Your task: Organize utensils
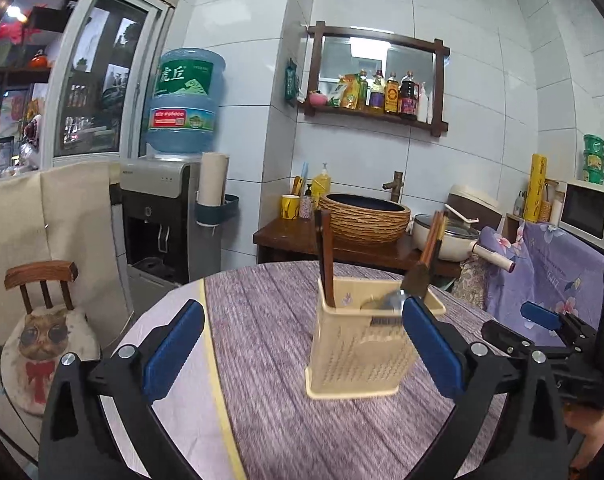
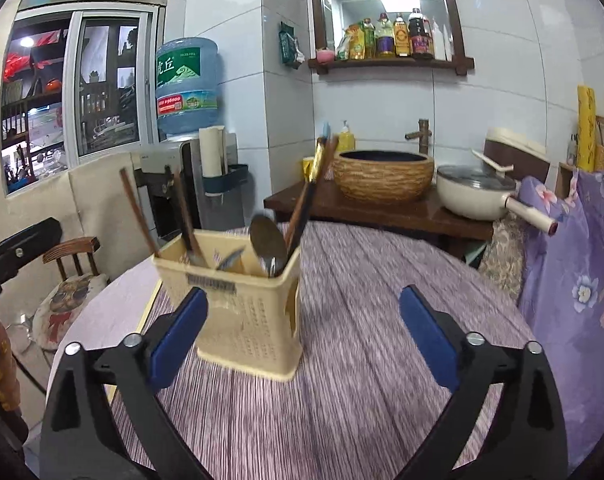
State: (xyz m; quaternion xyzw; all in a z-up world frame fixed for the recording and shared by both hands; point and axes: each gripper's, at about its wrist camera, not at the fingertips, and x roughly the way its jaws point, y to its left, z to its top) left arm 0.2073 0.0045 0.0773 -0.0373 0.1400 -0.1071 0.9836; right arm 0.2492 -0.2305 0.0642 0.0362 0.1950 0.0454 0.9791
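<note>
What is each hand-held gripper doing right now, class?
Left hand-held gripper: open, holding nothing.
Right hand-held gripper: open, holding nothing.

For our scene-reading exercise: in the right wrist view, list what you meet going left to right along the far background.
Window → water jug → woven basin → white pan → floral cloth.

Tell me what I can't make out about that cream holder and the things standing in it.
- Holder interior: both views, its walls hide the utensils' lower ends.
- Spoon: in the left wrist view a smear, half behind the left tongs' blue pad.
- Label on the rim: blurred in both views, unreadable.
- Chopsticks: right wrist view, motion blur hides the count.
</note>
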